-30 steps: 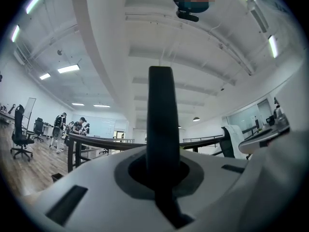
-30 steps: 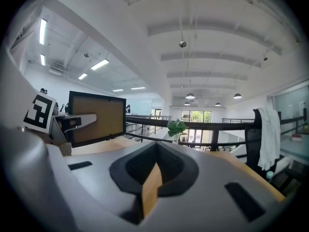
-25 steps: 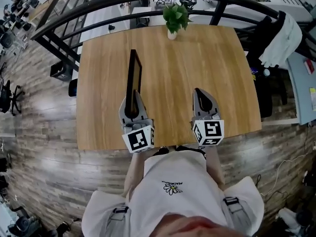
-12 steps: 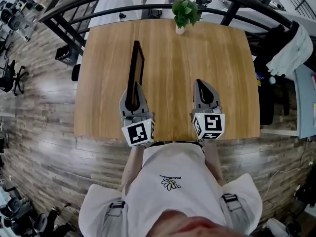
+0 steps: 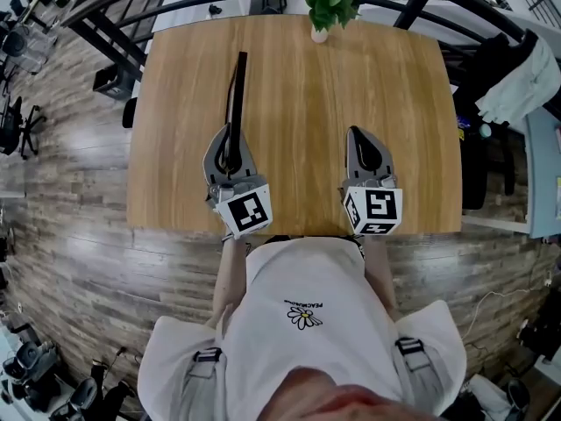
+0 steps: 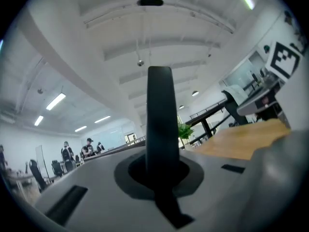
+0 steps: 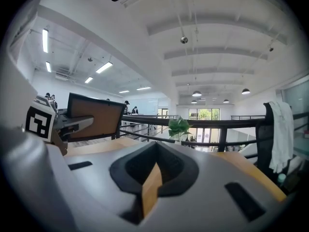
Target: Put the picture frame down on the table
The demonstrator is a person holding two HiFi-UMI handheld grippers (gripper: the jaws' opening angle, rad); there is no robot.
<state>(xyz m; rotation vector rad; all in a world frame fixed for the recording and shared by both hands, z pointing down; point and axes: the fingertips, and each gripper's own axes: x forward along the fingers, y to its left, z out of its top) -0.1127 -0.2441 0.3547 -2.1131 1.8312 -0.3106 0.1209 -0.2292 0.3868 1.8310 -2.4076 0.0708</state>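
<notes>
**Frame held on edge over the tabletop, not yet laid down.**

The frame [image 5: 235,95] is clamped at its near end by the left hand-held gripper [image 5: 229,139], whose jaws are closed on the dark rim. It is presented edge-up over the left half of the tabletop [image 5: 298,147], well apart from the plant [image 5: 329,5]. Contact of its lower edge with the wood cannot be confirmed. The right hand-held gripper [image 5: 358,140] is closed with nothing in it. The frame is judged stiff, thin and light, possibly glazed and therefore fragile. Held at one end, it is liable to swing. A hold on the rim, never the face, is advised.
</notes>
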